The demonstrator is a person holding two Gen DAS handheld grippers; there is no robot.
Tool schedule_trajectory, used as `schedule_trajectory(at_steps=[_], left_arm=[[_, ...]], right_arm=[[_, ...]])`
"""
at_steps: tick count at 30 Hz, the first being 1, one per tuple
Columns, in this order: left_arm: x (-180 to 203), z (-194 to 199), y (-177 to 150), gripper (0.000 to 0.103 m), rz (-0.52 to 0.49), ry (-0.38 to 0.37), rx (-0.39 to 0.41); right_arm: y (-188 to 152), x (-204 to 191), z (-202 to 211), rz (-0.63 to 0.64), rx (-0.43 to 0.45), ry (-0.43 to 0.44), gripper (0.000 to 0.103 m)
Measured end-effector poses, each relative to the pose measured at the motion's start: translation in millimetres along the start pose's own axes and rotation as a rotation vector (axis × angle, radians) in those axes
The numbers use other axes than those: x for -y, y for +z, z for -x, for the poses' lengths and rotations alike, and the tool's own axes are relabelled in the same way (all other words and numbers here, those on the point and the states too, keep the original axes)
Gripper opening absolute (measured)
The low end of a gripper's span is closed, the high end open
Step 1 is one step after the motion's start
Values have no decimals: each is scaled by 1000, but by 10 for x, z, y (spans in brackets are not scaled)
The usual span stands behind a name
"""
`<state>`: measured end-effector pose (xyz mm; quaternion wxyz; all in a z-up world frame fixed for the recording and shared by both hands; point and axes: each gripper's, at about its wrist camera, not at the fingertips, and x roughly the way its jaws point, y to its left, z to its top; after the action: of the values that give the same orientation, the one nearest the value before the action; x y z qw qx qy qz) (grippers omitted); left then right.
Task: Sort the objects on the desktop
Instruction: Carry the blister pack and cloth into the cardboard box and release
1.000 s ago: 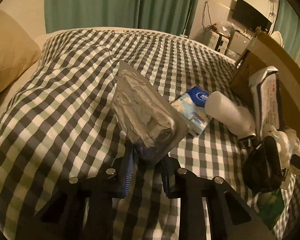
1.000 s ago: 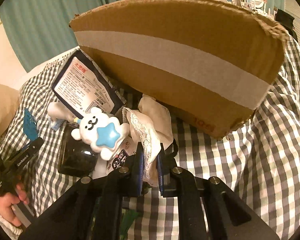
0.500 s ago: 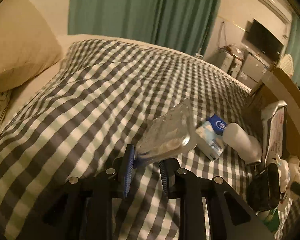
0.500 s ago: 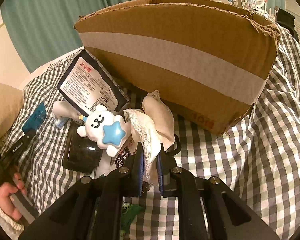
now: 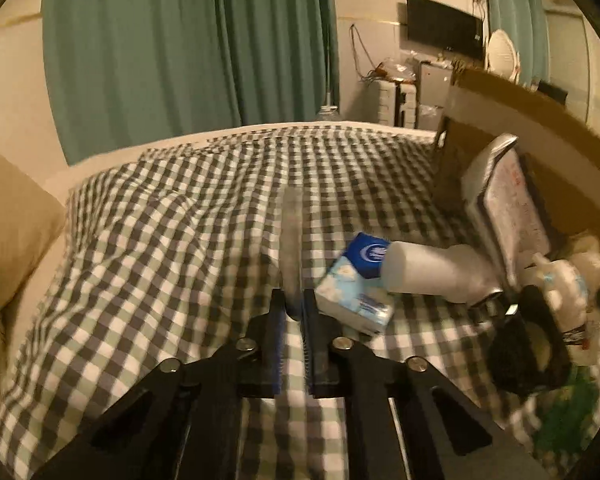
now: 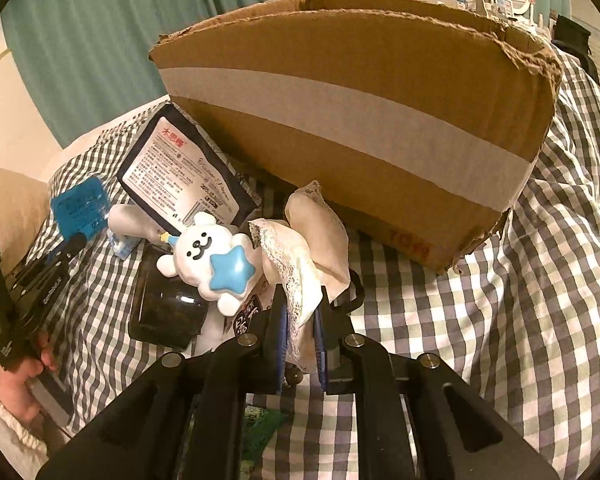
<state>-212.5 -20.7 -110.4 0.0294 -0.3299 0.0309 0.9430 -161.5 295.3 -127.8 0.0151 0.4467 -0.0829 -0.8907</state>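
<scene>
My left gripper (image 5: 293, 307) is shut on a flat silver foil packet (image 5: 291, 248), seen edge-on and held upright above the checked bedspread. In the right wrist view the packet's other face shows blue (image 6: 80, 205). My right gripper (image 6: 300, 304) is shut on a cream lace-trimmed cloth pouch (image 6: 304, 248) in front of the cardboard box (image 6: 360, 120). A white bear figure with a blue star (image 6: 212, 256) lies against the pouch on its left.
By the box lie a dark printed pouch (image 6: 180, 172), a black glossy jar (image 6: 168, 312), a white bottle (image 5: 432, 272), a blue tissue pack (image 5: 356, 284) and a green wrapper (image 6: 260, 428). A pillow (image 5: 12, 224) is at left.
My left gripper has turned the foil packet from flat-on to edge-on and swung towards the box. My right gripper has lifted the pouch slightly; the box looks a little farther.
</scene>
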Motion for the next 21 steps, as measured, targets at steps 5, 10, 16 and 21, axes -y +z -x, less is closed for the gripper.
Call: schedule_trajectory(at_steps=[5,10,16,21], left_arm=[[86,196,30,7,18,-88,21],[83,501,57,7,73,-176,52],[153,876,78,7,53,-222,88],[320,1104,18,7,-11,-240,88]], right_arm=[[-20,-56,46,7,7,6,11],[-96,-98,231,-4,27,31,11],[-184,-228,513,6,63,67,11],[-241,-212,782,1,92,93,11]])
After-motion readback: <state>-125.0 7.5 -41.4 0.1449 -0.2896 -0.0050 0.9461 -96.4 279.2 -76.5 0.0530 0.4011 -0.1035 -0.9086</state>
